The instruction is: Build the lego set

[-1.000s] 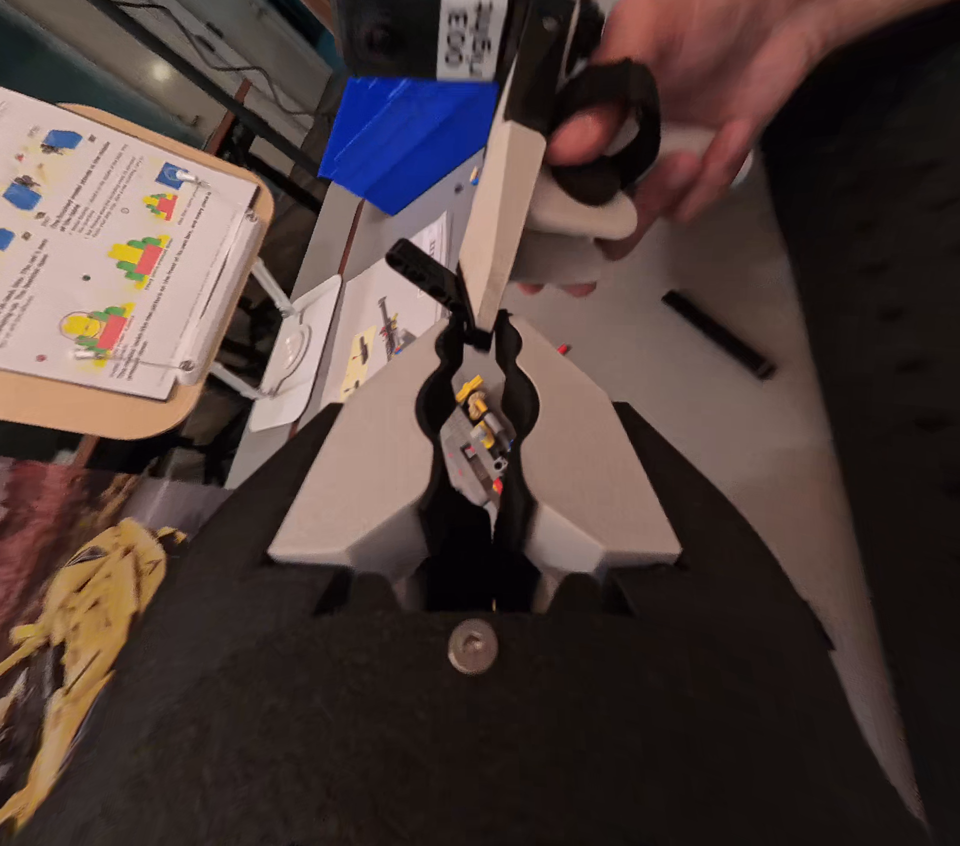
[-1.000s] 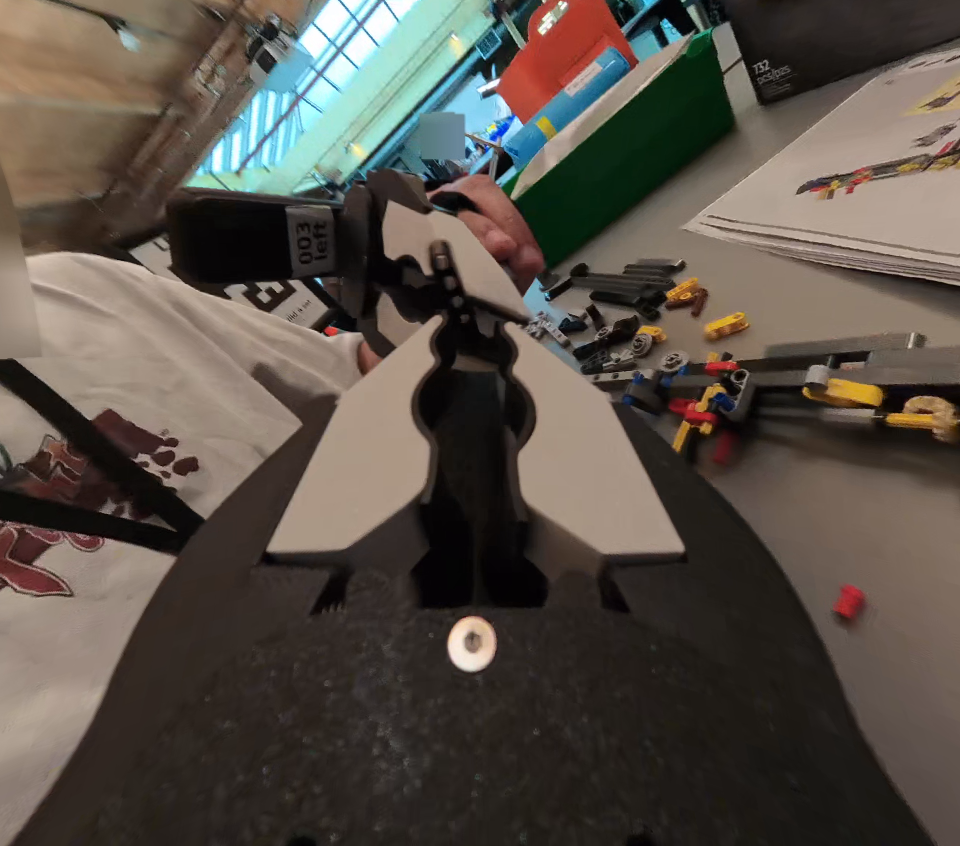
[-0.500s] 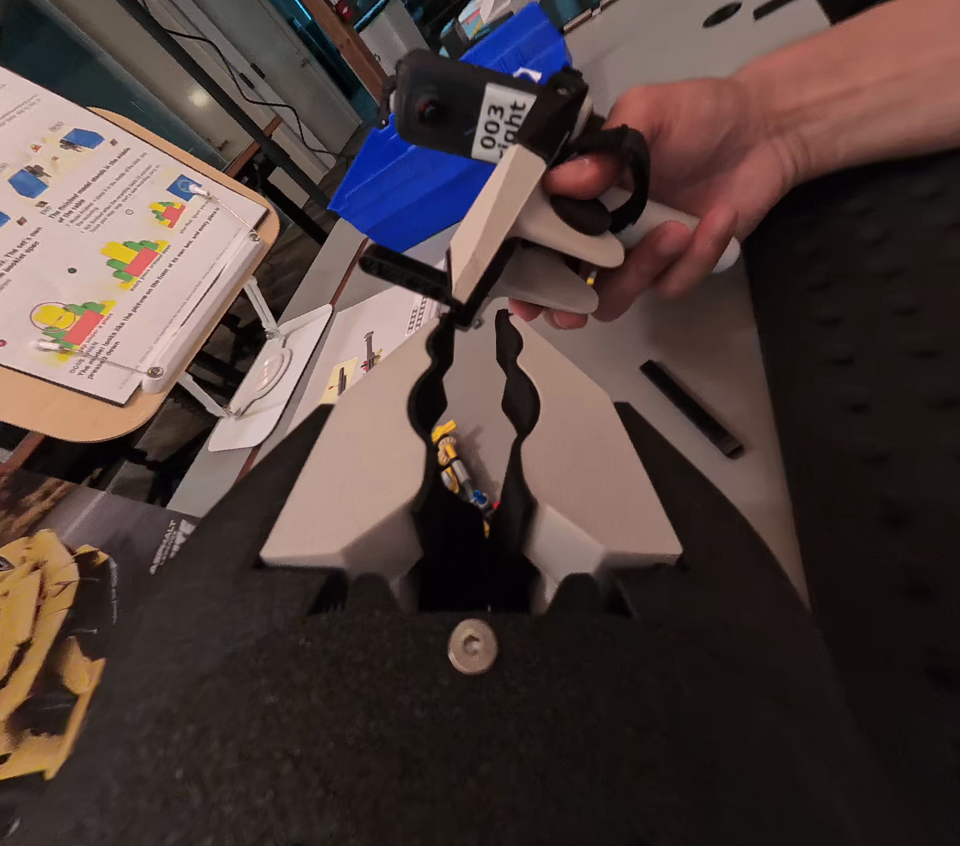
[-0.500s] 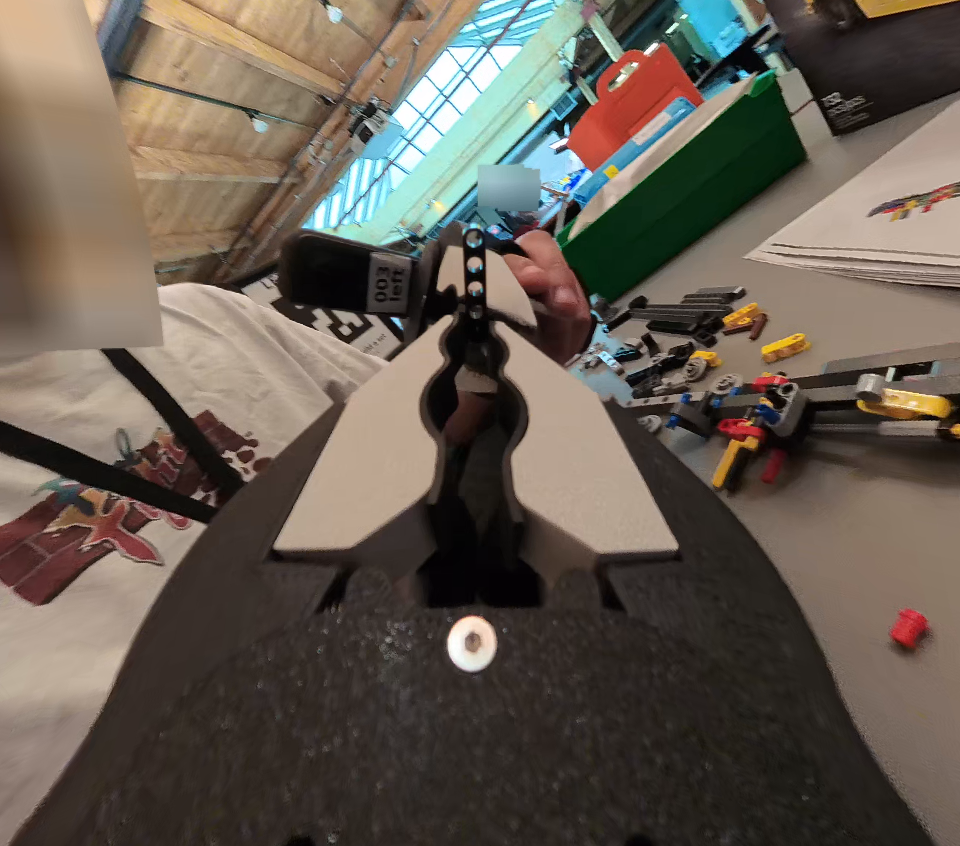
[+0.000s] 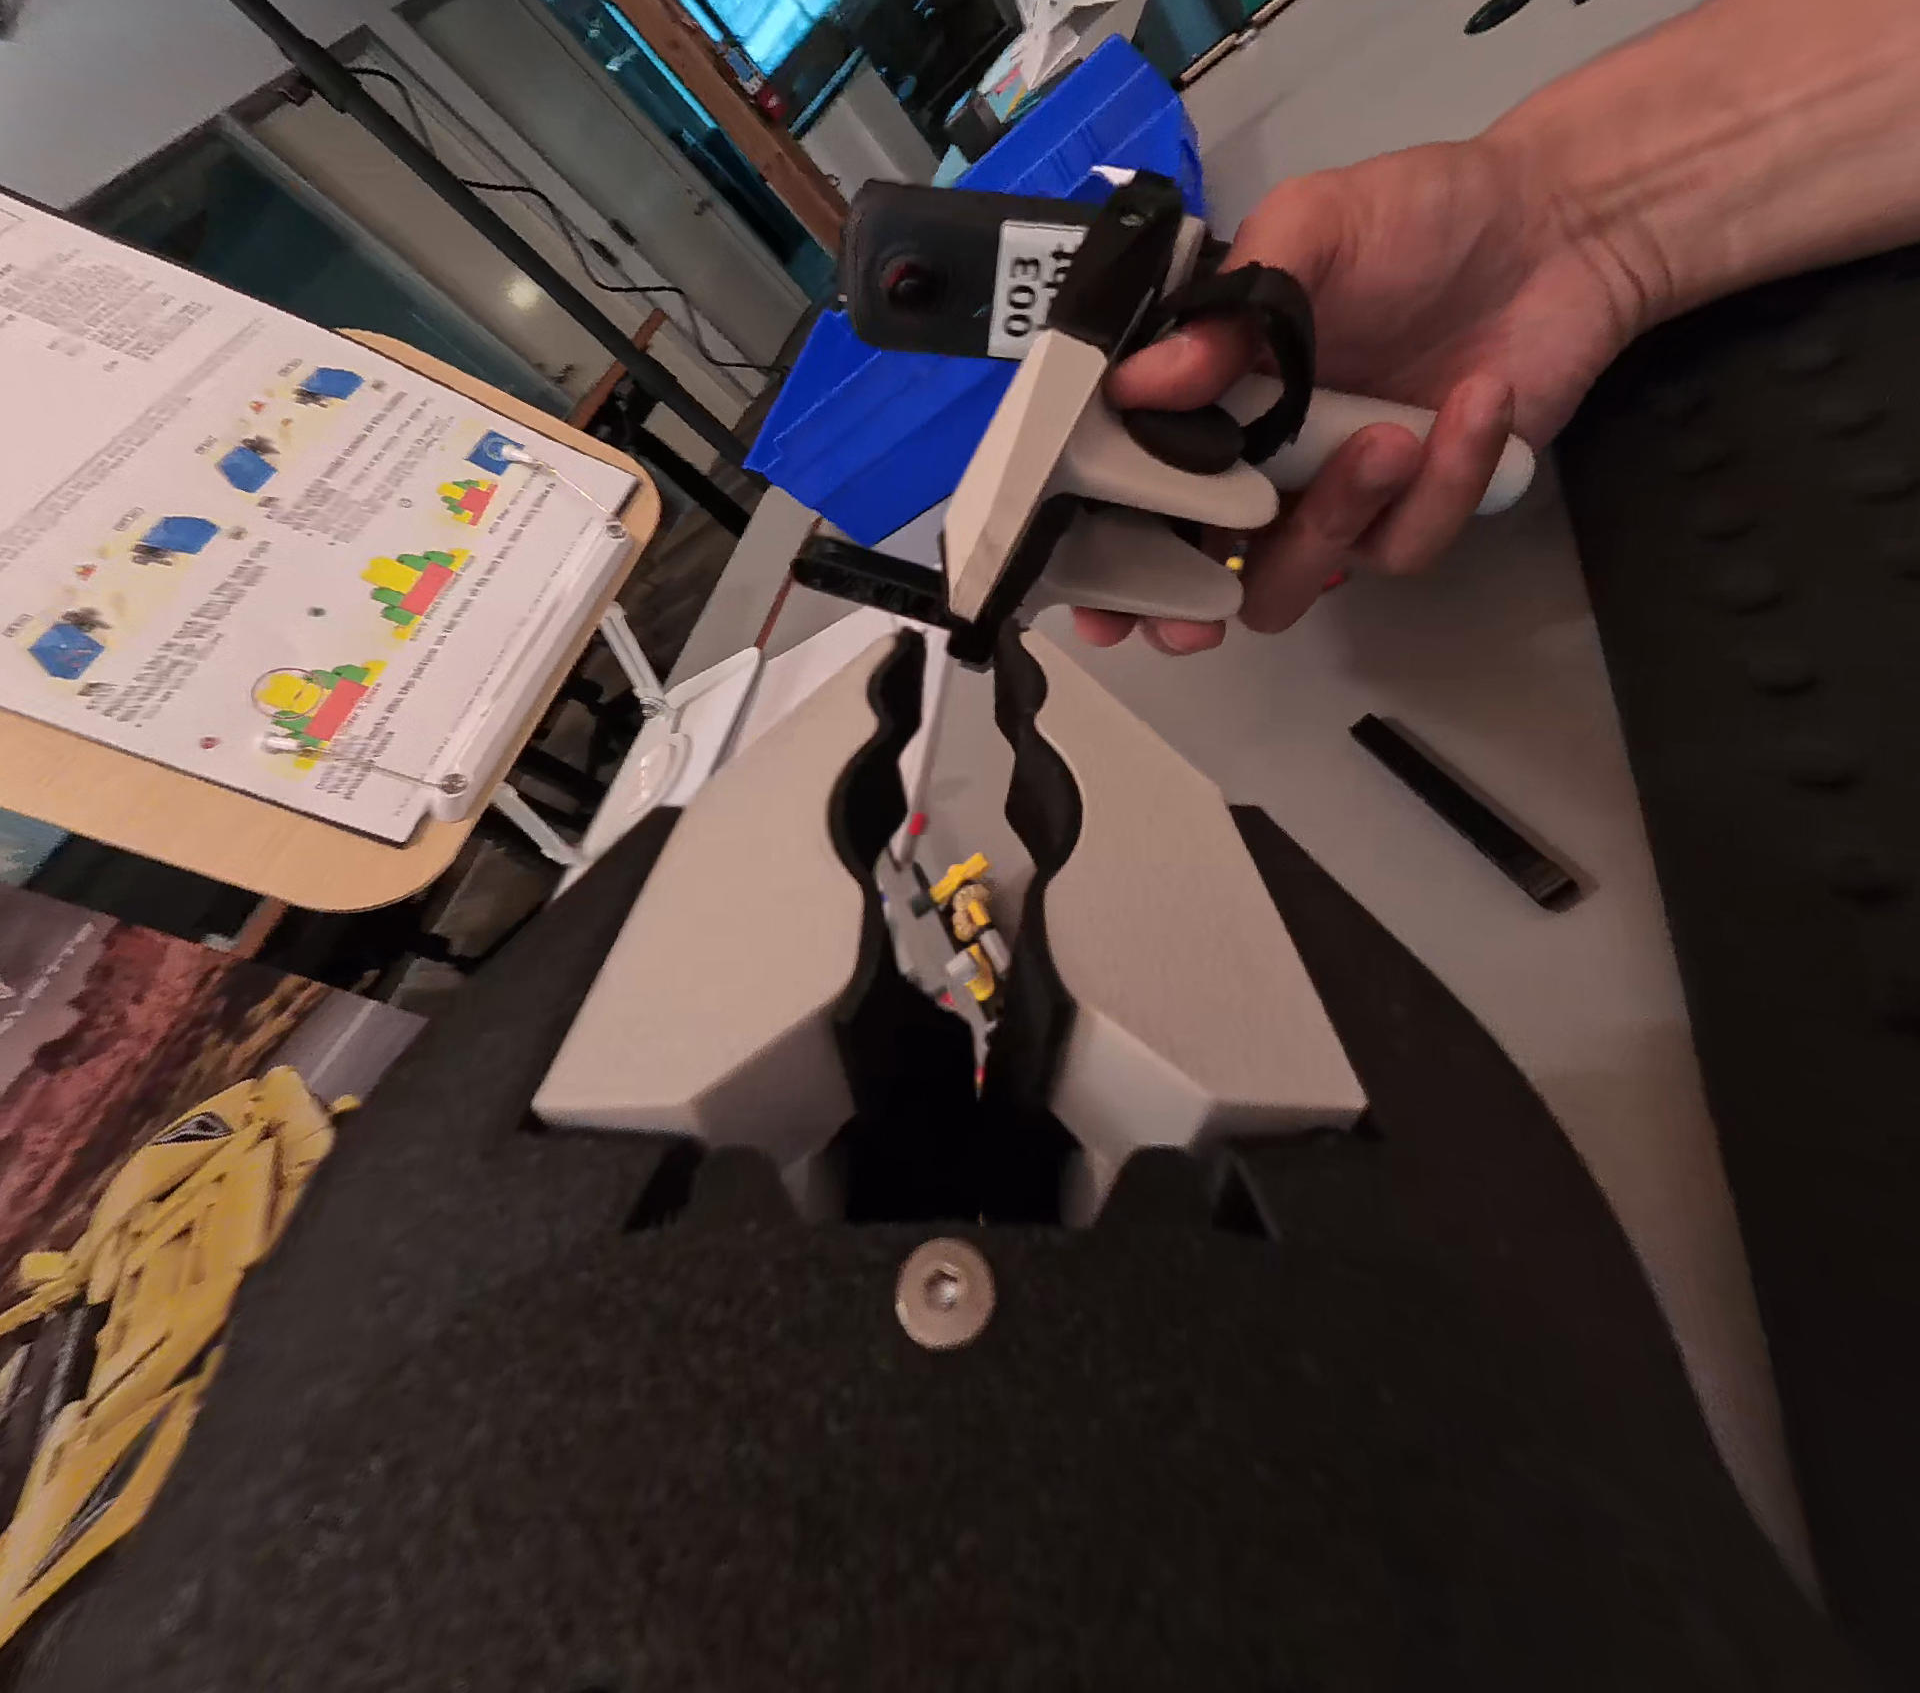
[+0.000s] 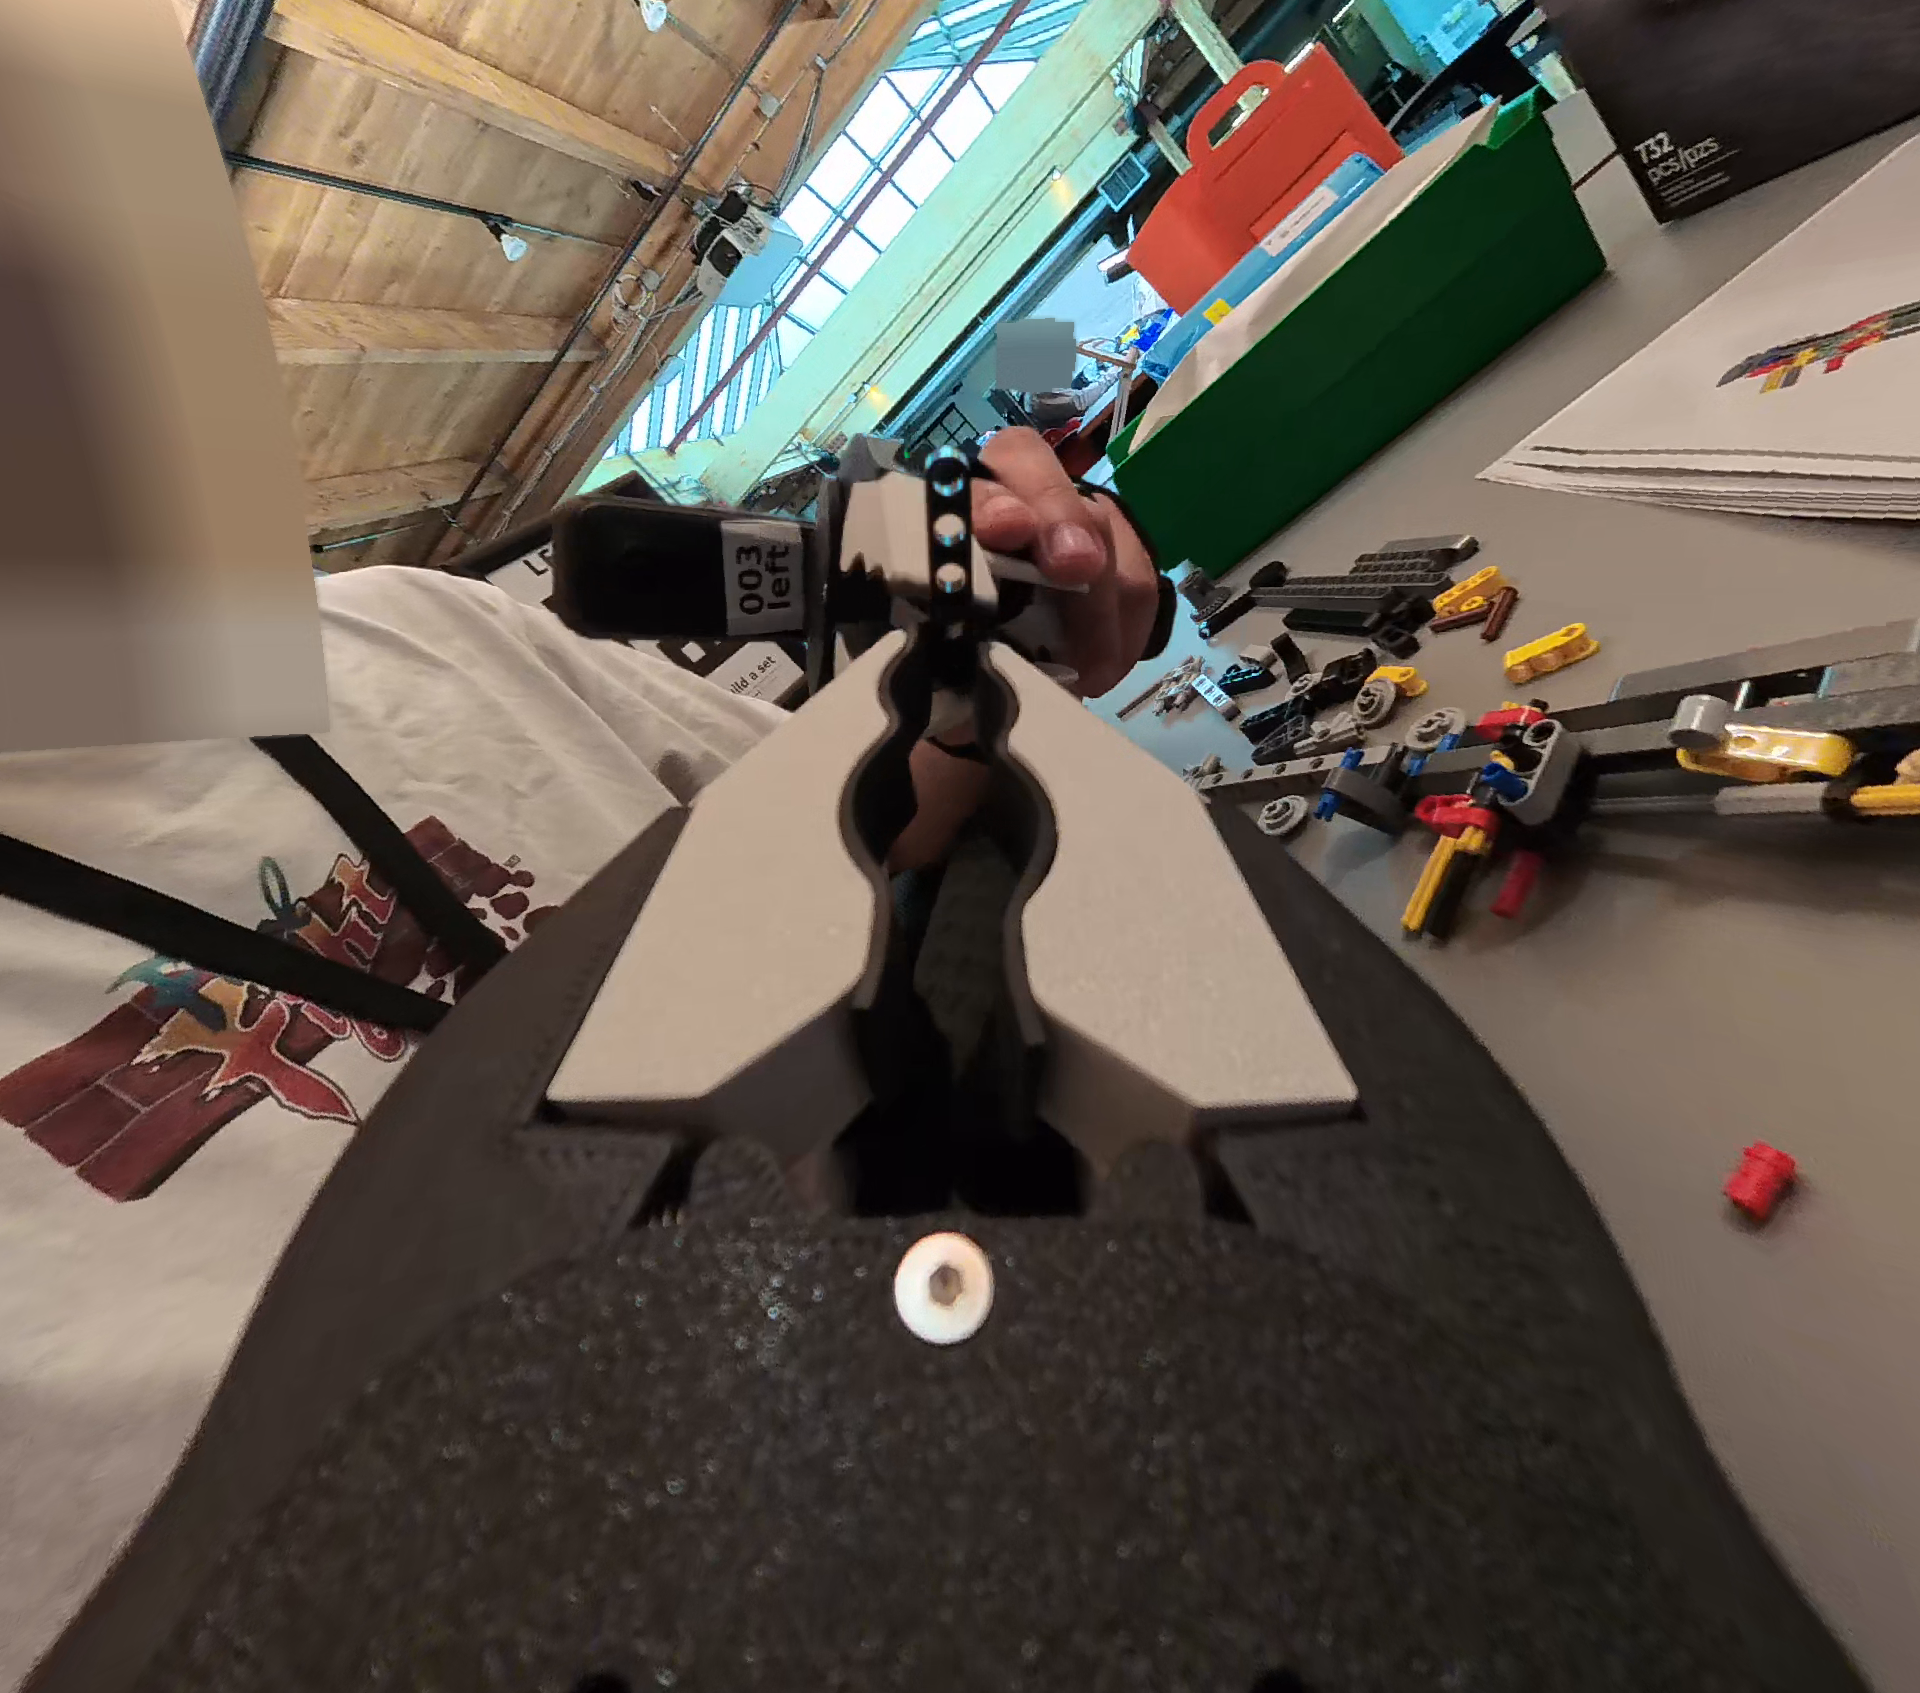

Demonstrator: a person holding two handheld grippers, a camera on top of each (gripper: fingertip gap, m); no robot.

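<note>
Right hand-held gripper (image 6: 943,656) clamps black beam (image 6: 948,537); left hand-held gripper (image 5: 956,656) parted, empty.

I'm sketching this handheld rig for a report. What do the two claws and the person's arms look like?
Both the left claw and the right claw have pale grey angular fingers with wavy black pads, on a black textured body with a central screw. Each has a black camera with a white label, a pale handle and a black trigger loop. The forearm is bare; the shirt is white and printed.

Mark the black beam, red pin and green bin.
black beam (image 6: 948,542), right wrist view, on its holed face above the fingertips.
red pin (image 6: 1758,1179), right wrist view, on its body.
green bin (image 6: 1351,386), right wrist view, on its side wall.
</note>
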